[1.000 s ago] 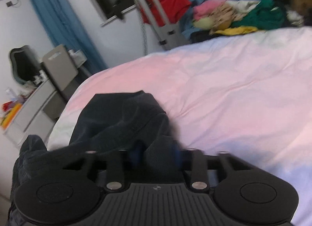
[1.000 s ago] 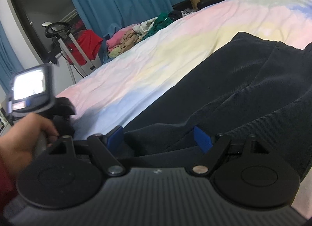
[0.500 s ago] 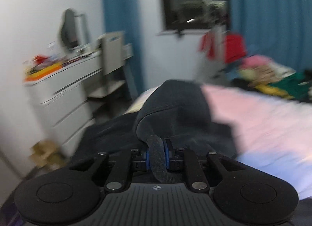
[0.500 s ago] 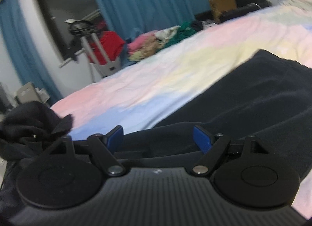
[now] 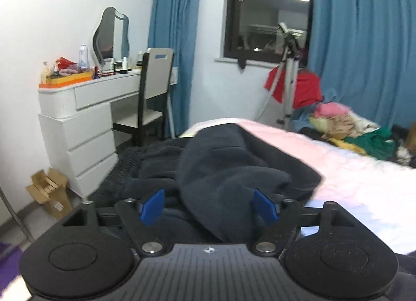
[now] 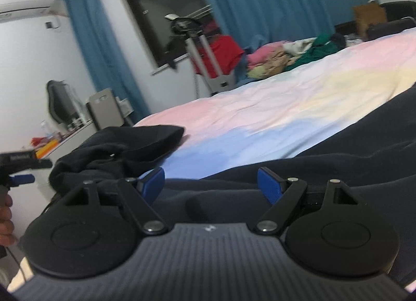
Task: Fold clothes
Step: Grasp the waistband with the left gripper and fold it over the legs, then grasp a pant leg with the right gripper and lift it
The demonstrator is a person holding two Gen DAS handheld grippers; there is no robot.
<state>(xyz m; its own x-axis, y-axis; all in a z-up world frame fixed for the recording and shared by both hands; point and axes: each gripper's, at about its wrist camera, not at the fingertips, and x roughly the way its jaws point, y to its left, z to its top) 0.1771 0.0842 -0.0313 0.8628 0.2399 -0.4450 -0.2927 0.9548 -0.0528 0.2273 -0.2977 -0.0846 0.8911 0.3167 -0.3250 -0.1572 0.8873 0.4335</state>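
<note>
A dark navy garment [image 5: 221, 168] lies bunched at the corner of the bed [image 5: 351, 171]. My left gripper [image 5: 206, 206] is open, with a fold of the cloth lying loose between its blue fingertips. In the right wrist view the same garment [image 6: 325, 171] spreads flat across the bed [image 6: 260, 108], its bunched end [image 6: 124, 147] at the left. My right gripper [image 6: 210, 184] is open just above the cloth and holds nothing. The left gripper [image 6: 20, 171] shows at the left edge there.
A white dresser [image 5: 85, 119] with a mirror and a chair [image 5: 153, 93] stand left of the bed. A pile of coloured clothes [image 5: 351, 129] and a stand draped in red cloth [image 5: 293, 85] are beyond the bed's far side. A cardboard box [image 5: 49, 192] sits on the floor.
My left gripper was shut on the dark cloth half a second ago and has opened, leaving the fold loose between its fingers. The right gripper stayed open and shifted slightly.
</note>
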